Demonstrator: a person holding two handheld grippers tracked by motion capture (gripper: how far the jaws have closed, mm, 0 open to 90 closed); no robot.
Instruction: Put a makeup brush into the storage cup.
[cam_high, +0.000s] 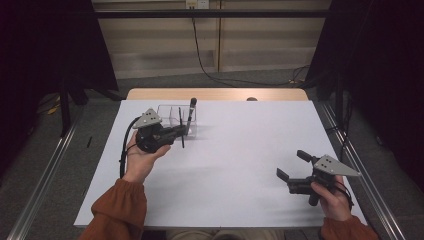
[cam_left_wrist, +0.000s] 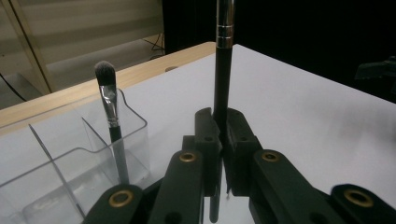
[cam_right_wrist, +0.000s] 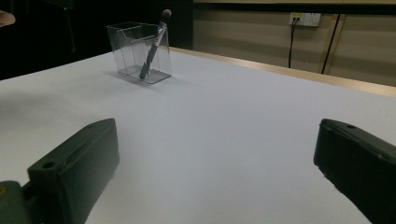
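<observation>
A clear plastic organizer (cam_high: 172, 114) stands at the back left of the white table (cam_high: 235, 150), with a dark makeup brush (cam_high: 191, 114) upright in it. Just in front of it, my left gripper (cam_high: 178, 132) is shut on a second thin black brush (cam_high: 181, 131). In the left gripper view that held brush (cam_left_wrist: 223, 79) rises straight up between the pads of my left gripper (cam_left_wrist: 223, 137), beside the organizer (cam_left_wrist: 70, 163) and its standing brush (cam_left_wrist: 108, 100). My right gripper (cam_high: 291, 164) stands open near the front right, nothing between its fingers. The right gripper view shows my right gripper (cam_right_wrist: 215, 168), and farther off the organizer (cam_right_wrist: 135, 56) and brush (cam_right_wrist: 154, 44).
The table's wooden back edge (cam_high: 215, 94) lies just behind the organizer. Metal rails (cam_high: 47, 170) run along both sides of the table. A cable (cam_high: 200, 55) hangs down the back wall. Dark curtains flank the space.
</observation>
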